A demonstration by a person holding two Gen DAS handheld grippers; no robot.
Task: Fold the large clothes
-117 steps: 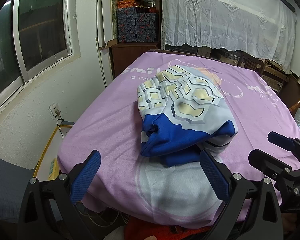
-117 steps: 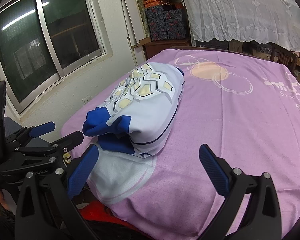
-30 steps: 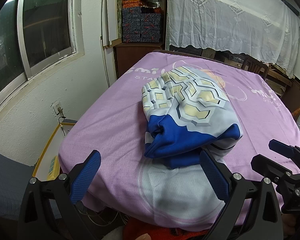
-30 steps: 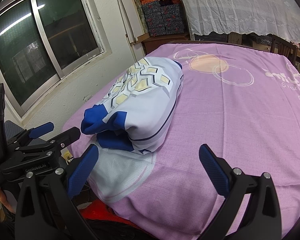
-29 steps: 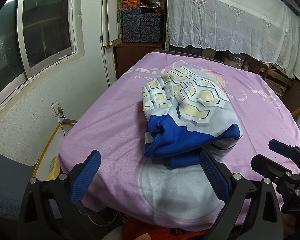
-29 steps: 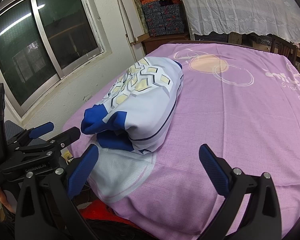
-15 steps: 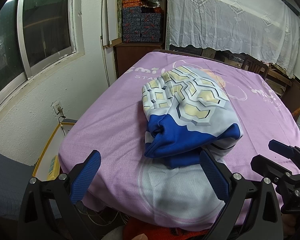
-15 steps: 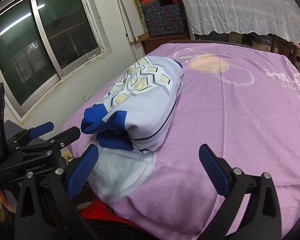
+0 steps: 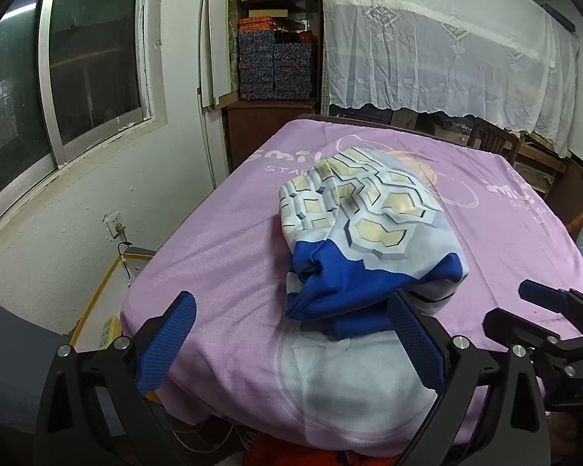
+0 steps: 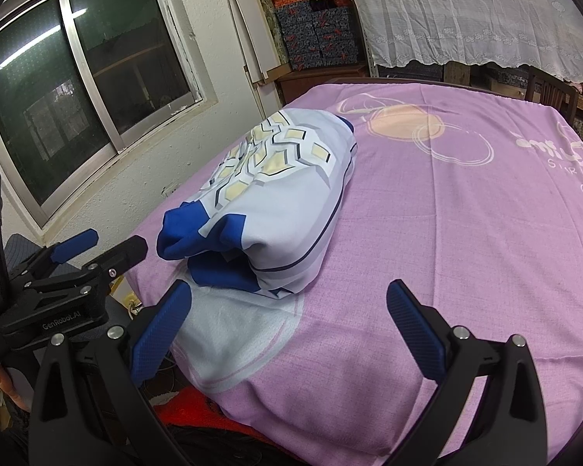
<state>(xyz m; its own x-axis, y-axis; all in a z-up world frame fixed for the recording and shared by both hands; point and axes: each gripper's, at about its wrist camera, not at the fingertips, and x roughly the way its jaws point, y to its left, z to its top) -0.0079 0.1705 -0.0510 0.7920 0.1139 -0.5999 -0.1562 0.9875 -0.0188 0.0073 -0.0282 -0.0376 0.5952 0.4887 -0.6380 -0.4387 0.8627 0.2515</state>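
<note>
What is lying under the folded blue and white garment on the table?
The folded garment rests on a purple cloth, partly over that cloth's white printed patch. Whatever is beneath the cloth is covered and cannot be seen.

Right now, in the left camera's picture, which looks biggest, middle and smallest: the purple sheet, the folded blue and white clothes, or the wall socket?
1. The purple sheet looks biggest.
2. The folded blue and white clothes lie on it, covering only part.
3. The wall socket looks smallest; it sits farther back on the wall.
</note>
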